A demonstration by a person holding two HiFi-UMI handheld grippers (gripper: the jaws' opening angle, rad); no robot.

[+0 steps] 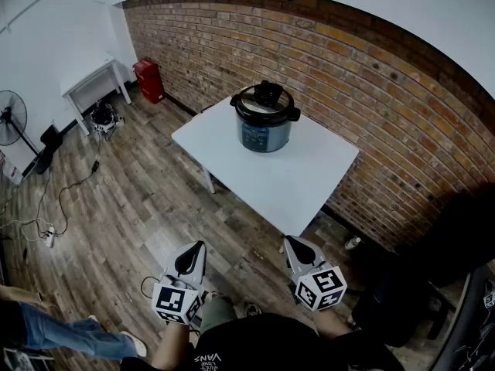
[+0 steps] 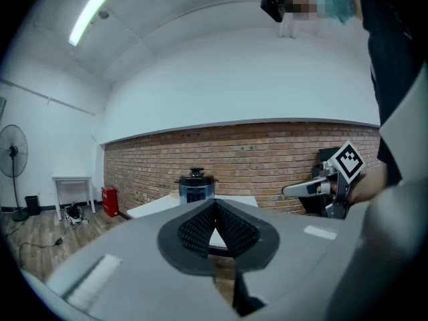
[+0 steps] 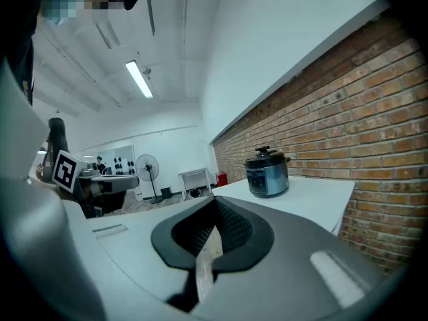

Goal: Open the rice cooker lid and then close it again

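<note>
Round blue-bodied rice cooker [image 1: 265, 119], black lid with top knob shut, upright near far corner of white square tabletop [image 1: 294, 184].

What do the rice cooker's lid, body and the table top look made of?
Lid: shiny silver, likely polished metal; its knob black, probably plastic. Body: glossy dark blue shell, metal or plastic unclear. Table top: flat matte white, perhaps laminate.

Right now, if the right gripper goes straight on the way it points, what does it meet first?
Most likely the near corner of the white table, just ahead of the right gripper. The rice cooker sits right of that line. Depth is uncertain.
</note>
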